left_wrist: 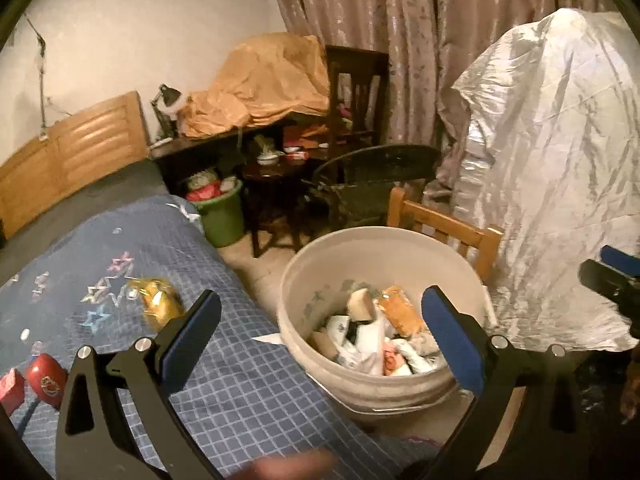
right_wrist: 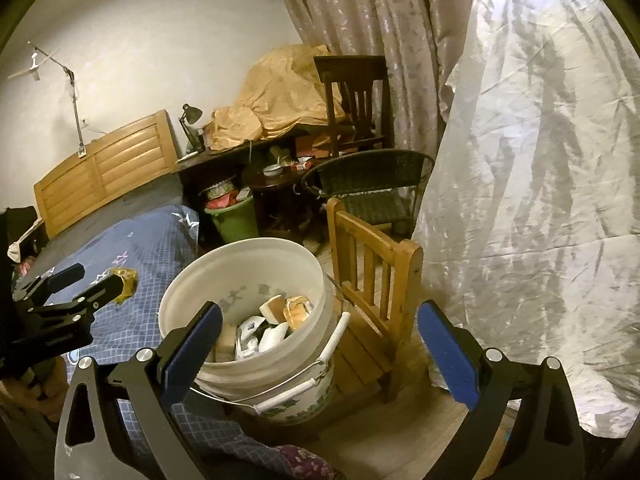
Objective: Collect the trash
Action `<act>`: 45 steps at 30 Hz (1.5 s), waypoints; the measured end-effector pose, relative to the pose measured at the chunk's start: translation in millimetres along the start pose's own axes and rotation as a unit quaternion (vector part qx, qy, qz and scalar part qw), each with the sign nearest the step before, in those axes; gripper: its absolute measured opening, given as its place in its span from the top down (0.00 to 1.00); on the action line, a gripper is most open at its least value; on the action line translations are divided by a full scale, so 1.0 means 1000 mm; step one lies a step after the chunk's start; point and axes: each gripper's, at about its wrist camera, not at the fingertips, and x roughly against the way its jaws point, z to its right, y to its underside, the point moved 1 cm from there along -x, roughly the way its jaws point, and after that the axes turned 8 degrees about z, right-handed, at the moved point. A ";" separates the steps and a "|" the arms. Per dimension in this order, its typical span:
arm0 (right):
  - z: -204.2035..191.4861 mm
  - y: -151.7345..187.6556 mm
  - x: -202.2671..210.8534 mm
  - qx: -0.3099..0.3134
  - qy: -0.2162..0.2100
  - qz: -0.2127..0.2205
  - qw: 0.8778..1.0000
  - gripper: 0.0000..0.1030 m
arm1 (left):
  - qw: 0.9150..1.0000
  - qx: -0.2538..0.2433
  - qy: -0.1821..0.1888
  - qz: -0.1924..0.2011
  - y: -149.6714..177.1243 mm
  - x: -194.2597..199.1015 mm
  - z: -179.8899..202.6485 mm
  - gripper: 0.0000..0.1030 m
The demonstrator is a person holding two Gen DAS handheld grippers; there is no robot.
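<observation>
1. Bucket [left_wrist: 296,280] upright on floor, mouth up, against the bed's [left_wrist: 240,380] side edge; trash [left_wrist: 380,332] piled inside.
2. Gold wrapper [left_wrist: 160,304] flat on the bedspread near that edge, long axis indistinct.
3. Left gripper [left_wrist: 320,332]: jaws wide apart, empty, bucket framed between, wrapper outside left finger.
4. Right gripper [right_wrist: 320,344]: jaws wide apart, empty, above bucket.

We are holding the left gripper [left_wrist: 320,320] with its blue-padded fingers [left_wrist: 188,328] spread wide, nothing between them, pointing forward and somewhat down. We are holding the right gripper [right_wrist: 320,328] the same way, its fingers [right_wrist: 448,352] gaping and empty. In the right wrist view the left gripper is showing at the left edge; in the left view the right one is peeking in at the right edge.
</observation>
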 end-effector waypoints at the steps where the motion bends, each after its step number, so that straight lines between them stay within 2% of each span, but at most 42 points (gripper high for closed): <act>1: 0.000 0.000 0.000 0.001 0.000 0.000 1.000 0.05 | 1.000 -0.001 -0.002 -0.001 0.000 0.000 0.000 0.06; 28: -0.001 0.001 -0.006 0.002 0.004 -0.013 1.000 0.05 | 1.000 -0.007 -0.002 -0.003 0.001 -0.002 0.001 0.06; 45: -0.010 0.000 -0.007 0.011 0.001 -0.013 1.000 0.05 | 0.999 -0.012 0.032 -0.007 0.004 0.003 0.002 0.06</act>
